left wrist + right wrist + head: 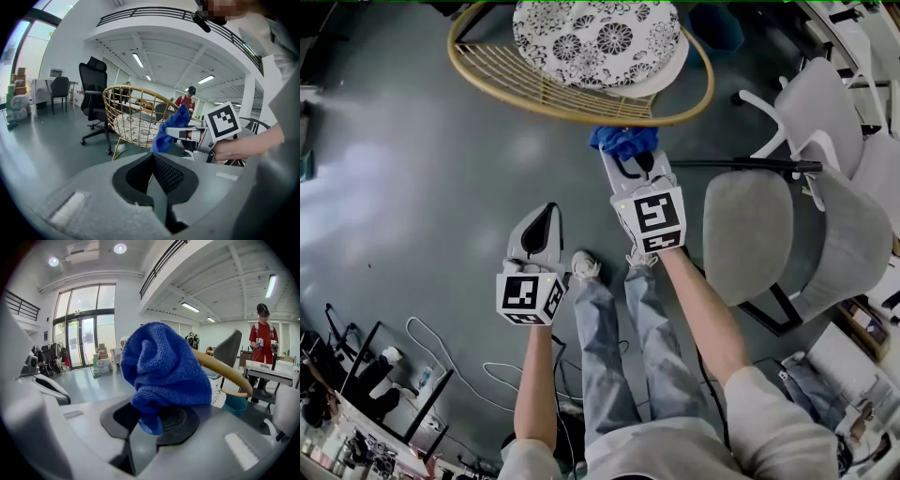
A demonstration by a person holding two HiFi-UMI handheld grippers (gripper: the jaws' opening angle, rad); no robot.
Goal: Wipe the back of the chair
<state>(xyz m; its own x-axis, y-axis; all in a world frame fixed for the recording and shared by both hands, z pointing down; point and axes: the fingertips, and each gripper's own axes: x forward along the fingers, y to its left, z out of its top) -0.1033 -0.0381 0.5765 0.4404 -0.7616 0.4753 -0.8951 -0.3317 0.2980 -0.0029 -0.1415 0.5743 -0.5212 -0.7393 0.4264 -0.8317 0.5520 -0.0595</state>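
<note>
Pressing the blue cloth [623, 141], pinched in the right gripper [628, 157], onto the near rim of the chair back [534, 101], with the left gripper [546, 216] closed empty alongside; probably barely started, most rim left.

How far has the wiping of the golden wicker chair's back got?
Done: the right tongs grip the blue microfibre cloth. In hand: the cloth sits at the top rim of the golden wicker chair's back. Left: apparently the whole wipe along it. The left tongs are shut, empty.
</note>
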